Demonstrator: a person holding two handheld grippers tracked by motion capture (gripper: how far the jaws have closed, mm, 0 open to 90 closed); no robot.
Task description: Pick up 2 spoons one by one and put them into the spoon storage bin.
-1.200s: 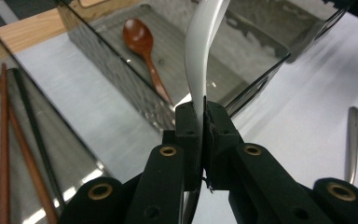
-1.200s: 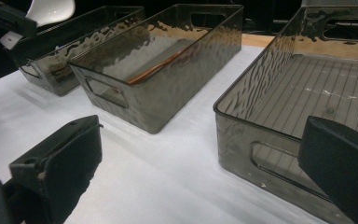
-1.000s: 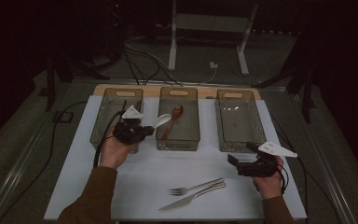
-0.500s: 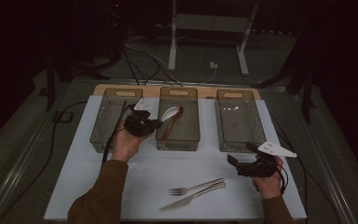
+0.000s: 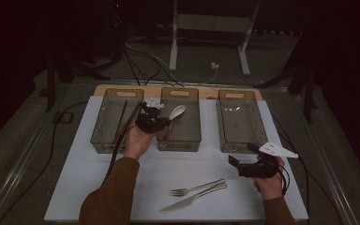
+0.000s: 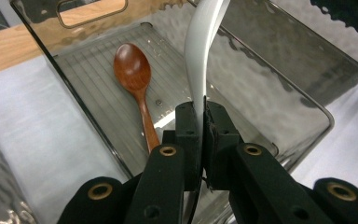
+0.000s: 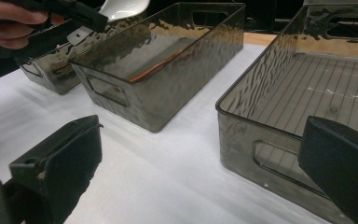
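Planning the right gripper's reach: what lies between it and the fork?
Bare white mat. In the high view nothing lies between the open right gripper and the fork.

left hand-held gripper (image 5: pixel 161 123): jaws clamped, raised | right hand-held gripper (image 5: pixel 242 155): jaws wide, low

White spoon (image 6: pixel 200 51): glossy, plastic-looking, handle clamped betw. the left gripper (image 6: pixel 204 116) fingers, bowl end pointing away and up. Held in the air over the middle bin (image 5: pixel 187 138), above its left part. Bowl (image 5: pixel 177 111) faces up, tilted, per the high view.
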